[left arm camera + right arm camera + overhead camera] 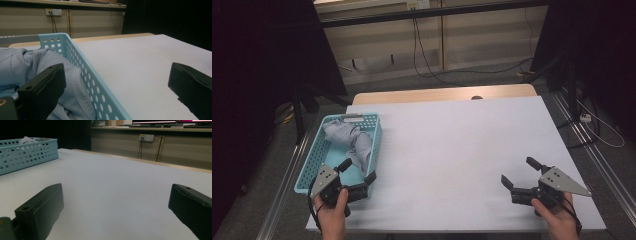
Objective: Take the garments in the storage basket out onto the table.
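A light blue perforated basket stands at the table's left edge and holds a crumpled grey cloth. My left gripper is open at the basket's near right corner. In the left gripper view one jaw hangs over the cloth inside the basket, the other over the white table, and the basket wall runs between them. My right gripper is open near the table's front right, low over bare white surface with nothing between its jaws. In the right gripper view the basket stands far off at the left.
A white sheet covers the table, with a wooden strip along the far edge. Metal rails run beside the table on both sides. Cables trail on the floor behind, and dark stands and curtains flank the table.
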